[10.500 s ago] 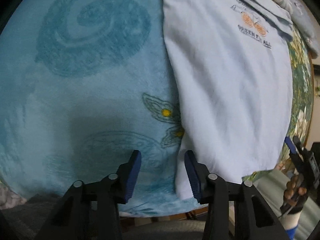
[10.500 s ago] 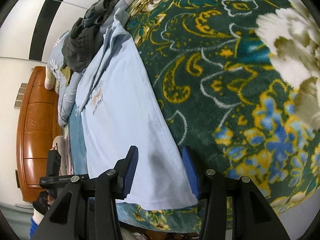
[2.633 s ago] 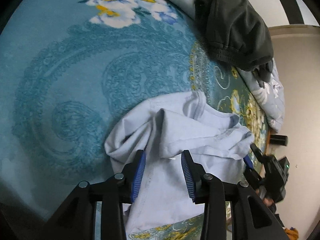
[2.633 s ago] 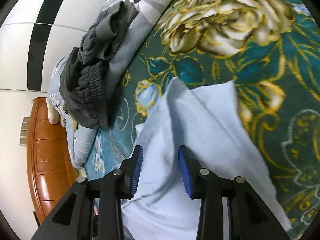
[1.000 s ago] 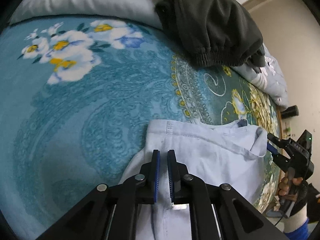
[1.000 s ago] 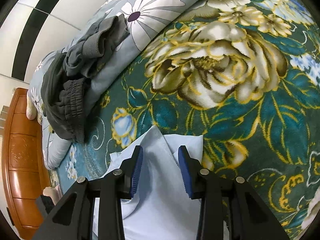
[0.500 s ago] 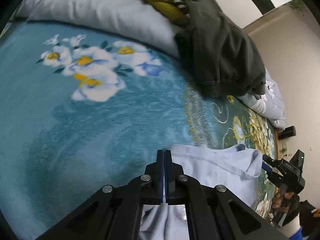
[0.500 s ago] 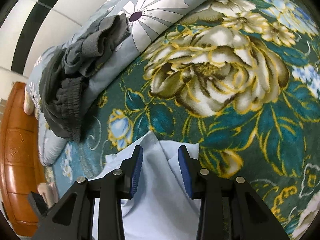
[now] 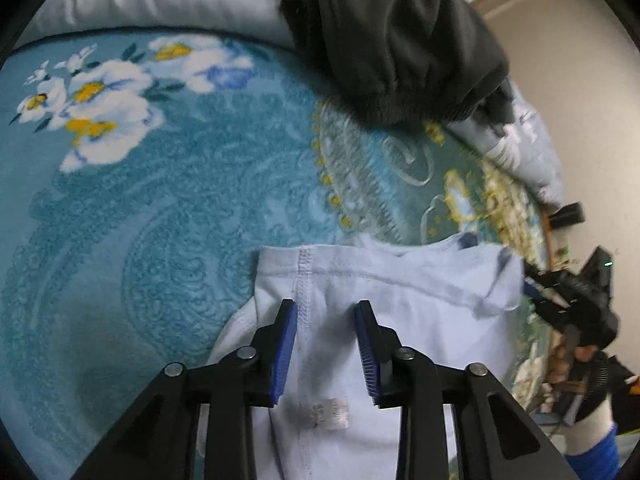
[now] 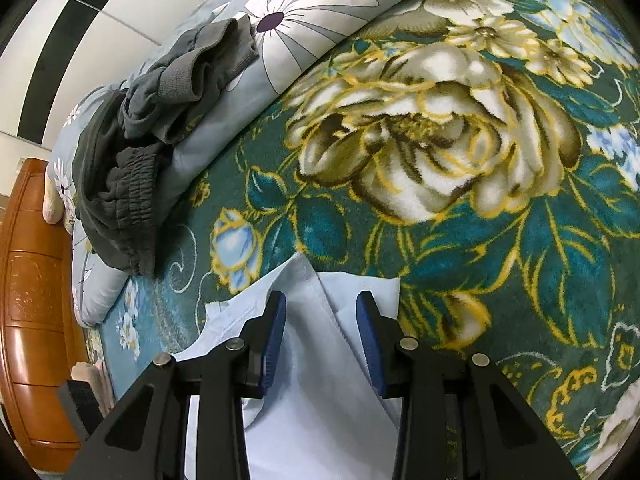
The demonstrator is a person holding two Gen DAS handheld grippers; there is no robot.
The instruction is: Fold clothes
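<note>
A pale blue T-shirt [image 9: 420, 320] lies folded on the teal blanket [image 9: 160, 208]. Its stitched hem runs across just ahead of my left gripper [image 9: 326, 308]. That gripper's jaws are opening above the cloth, and the pads do not press on it. A small white label [image 9: 330, 412] shows between the fingers. In the right wrist view, the shirt's [image 10: 312, 360] far corner forms a raised fold between the fingers of my right gripper [image 10: 322, 300], which stands partly open without pinching it. The right gripper [image 9: 540, 292] also shows at the shirt's right corner in the left wrist view.
Dark grey clothes [image 10: 132, 160] are heaped on a grey floral quilt [image 10: 320, 12] at the back of the bed, also seen as a dark pile [image 9: 400, 40]. A green flowered blanket [image 10: 520, 240] lies to the right. A wooden headboard [image 10: 28, 280] stands at the left.
My left gripper was shut on the shirt's hem half a second ago; now its jaws stand apart and the hem lies flat on the blanket. The right gripper has kept still.
</note>
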